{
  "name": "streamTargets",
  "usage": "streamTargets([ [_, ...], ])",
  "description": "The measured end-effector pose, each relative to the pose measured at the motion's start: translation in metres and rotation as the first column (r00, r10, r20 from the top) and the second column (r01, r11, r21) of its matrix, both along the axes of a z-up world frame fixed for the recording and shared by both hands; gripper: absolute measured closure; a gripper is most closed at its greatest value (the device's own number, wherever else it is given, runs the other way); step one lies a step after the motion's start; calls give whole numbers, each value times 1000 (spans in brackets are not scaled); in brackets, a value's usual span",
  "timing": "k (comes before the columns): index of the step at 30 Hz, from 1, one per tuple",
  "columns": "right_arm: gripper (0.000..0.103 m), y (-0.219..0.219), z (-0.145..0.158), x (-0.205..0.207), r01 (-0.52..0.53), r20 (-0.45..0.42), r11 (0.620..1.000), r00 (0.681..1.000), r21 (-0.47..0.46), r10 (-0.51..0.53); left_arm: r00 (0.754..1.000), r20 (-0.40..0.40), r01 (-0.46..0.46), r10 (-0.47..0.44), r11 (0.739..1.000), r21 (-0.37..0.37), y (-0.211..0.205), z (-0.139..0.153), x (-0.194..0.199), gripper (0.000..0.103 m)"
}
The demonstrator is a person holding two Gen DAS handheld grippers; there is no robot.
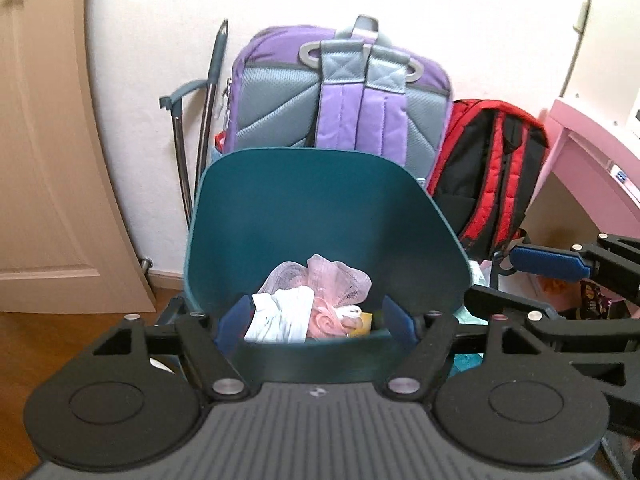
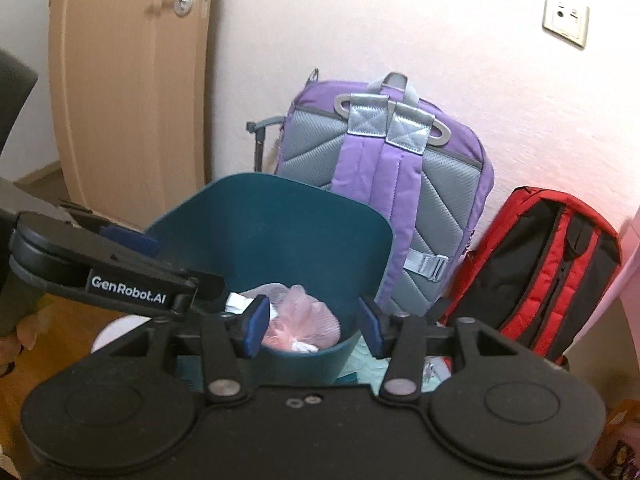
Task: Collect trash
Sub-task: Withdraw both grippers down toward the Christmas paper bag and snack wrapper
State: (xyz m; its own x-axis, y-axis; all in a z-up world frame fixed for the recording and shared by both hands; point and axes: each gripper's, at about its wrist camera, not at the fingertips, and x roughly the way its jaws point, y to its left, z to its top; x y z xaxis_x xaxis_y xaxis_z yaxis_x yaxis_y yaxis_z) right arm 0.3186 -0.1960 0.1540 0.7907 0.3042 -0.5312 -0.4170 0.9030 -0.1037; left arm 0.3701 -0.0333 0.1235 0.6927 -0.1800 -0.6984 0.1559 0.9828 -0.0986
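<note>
A teal bin (image 1: pixel 320 200) stands on the floor in front of the backpacks. It holds a pink net (image 1: pixel 336 276), crumpled white material (image 1: pixel 280 316) and a small yellow piece (image 1: pixel 360 322). My left gripper (image 1: pixel 314 324) hangs over the bin's near rim, open, with nothing between its blue pads. In the right wrist view my right gripper (image 2: pixel 313 330) is also open and empty above the same bin (image 2: pixel 272 232), where the pink net (image 2: pixel 304 316) shows. The two grippers are side by side: the right gripper (image 1: pixel 516 280) is at the right edge, the left gripper (image 2: pixel 160 258) at the left.
A purple and grey backpack (image 1: pixel 340 96) and a red and black backpack (image 1: pixel 492 172) lean on the wall behind the bin. A tan door (image 1: pixel 44 140) is at the left, a pink desk (image 1: pixel 592 160) at the right. Metal poles (image 1: pixel 180 152) stand by the purple backpack.
</note>
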Motion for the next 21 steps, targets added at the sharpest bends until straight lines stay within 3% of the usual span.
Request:
streamTargets([
  [3,54,-3,4,-19,-11,2,999,1000,32,11,1000,22,5,-5,1000,7,3,9,-21,29],
  [6,54,-5,7,-39,-27,-3,998,1000,65,27,999,41,10,-10,1000,10,7,17,-44,22],
  [14,53,4,3,-83,-92,-2,987,996,131,94,997,72,19,-21,1000,16,33,22,-100,20],
  [21,52,27,-25,-105,-156,-55,969,984,189,169,998,59,-23,24,1000,-18,82,2,-137,4],
])
